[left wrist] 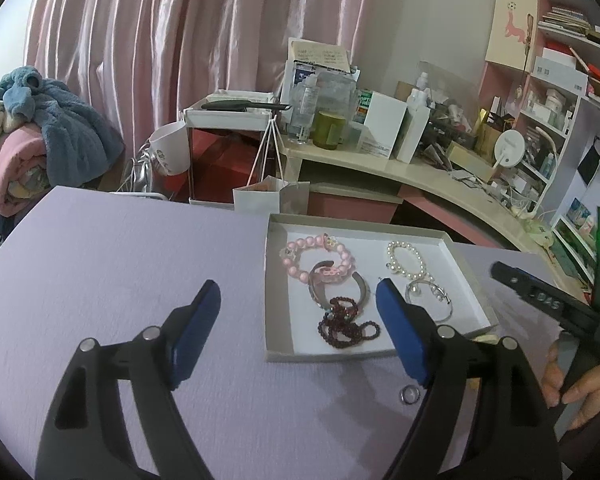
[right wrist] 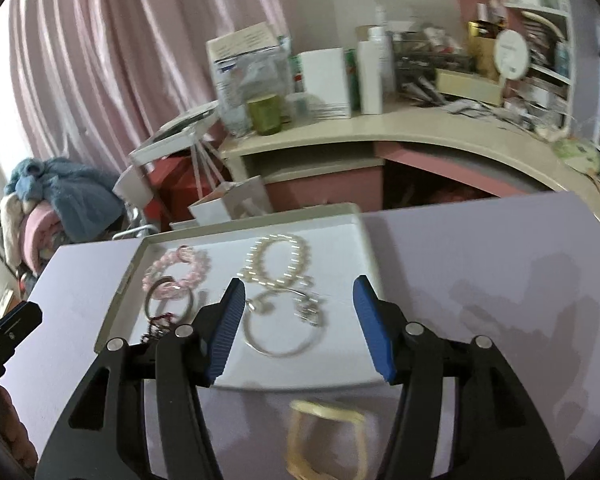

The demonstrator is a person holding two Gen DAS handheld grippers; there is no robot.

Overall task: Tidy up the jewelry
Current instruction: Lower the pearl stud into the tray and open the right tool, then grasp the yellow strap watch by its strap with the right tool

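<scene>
Nearest our left wrist camera, the left gripper (left wrist: 298, 304) hangs over the lilac table (left wrist: 120, 260) with its blue pads standing wide apart and nothing between them. Just under its right finger we see a small silver ring (left wrist: 410, 394) lying on the table, outside the tray.

Moving right, the shallow white tray (left wrist: 276, 356) holds the jewelry: a pink bead bracelet (left wrist: 300, 248) at the back left, a grey bangle (left wrist: 364, 290) overlapping it, and a dark red bead string (left wrist: 346, 326) heaped in front. A white pearl bracelet (left wrist: 406, 260) sits at the back right, with a thin silver bangle (left wrist: 432, 296) in front, partly hidden by the gripper's right pad.

At the far right edge, a hand (left wrist: 580, 384) grips a black handle, cut off by the frame.

From the right wrist, we see the right gripper (right wrist: 299, 296) with jaws apart and empty, poised over the tray's front edge. Below it, a pale yellow band (right wrist: 328, 412) lies on the table, too blurred for us to identify.
</scene>
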